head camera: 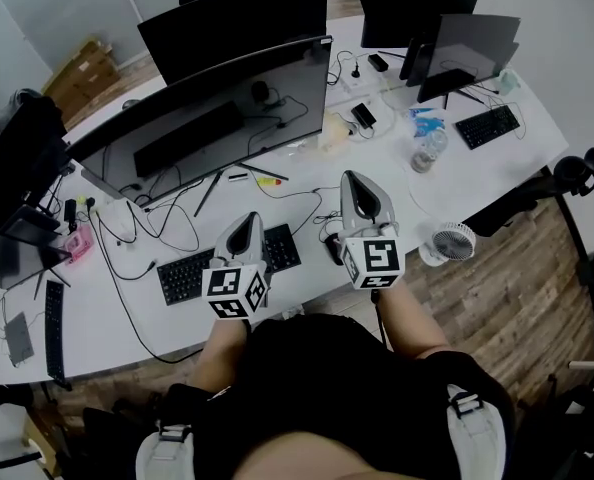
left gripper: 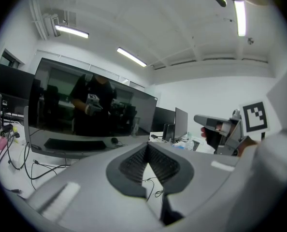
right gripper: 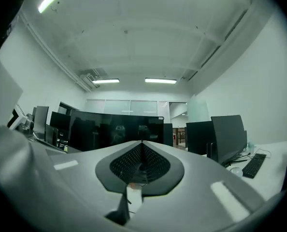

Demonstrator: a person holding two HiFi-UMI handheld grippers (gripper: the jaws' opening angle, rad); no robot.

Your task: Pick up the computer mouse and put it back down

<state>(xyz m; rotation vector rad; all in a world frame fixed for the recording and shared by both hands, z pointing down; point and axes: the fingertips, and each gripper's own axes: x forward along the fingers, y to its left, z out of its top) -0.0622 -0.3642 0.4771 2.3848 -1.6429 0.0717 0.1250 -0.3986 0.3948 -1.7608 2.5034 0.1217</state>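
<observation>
In the head view a black computer mouse (head camera: 331,249) lies on the white desk (head camera: 307,278), to the right of the black keyboard (head camera: 189,274) and partly hidden by my right gripper's marker cube. My right gripper (head camera: 354,176) is held above the desk over that spot, shut, with nothing between its fingers; its own view shows the pads meeting (right gripper: 142,143) and pointing level at monitors. My left gripper (head camera: 247,218) hovers over the keyboard, also shut and empty (left gripper: 147,145). From the left gripper view the right gripper (left gripper: 197,119) shows at the right, well above the desk.
A wide curved monitor (head camera: 207,118) stands behind the keyboard, with cables (head camera: 127,258) trailing across the desk. A small white fan (head camera: 453,240) sits near the desk's front right edge. A water bottle (head camera: 426,149) and a second keyboard (head camera: 488,126) are farther right.
</observation>
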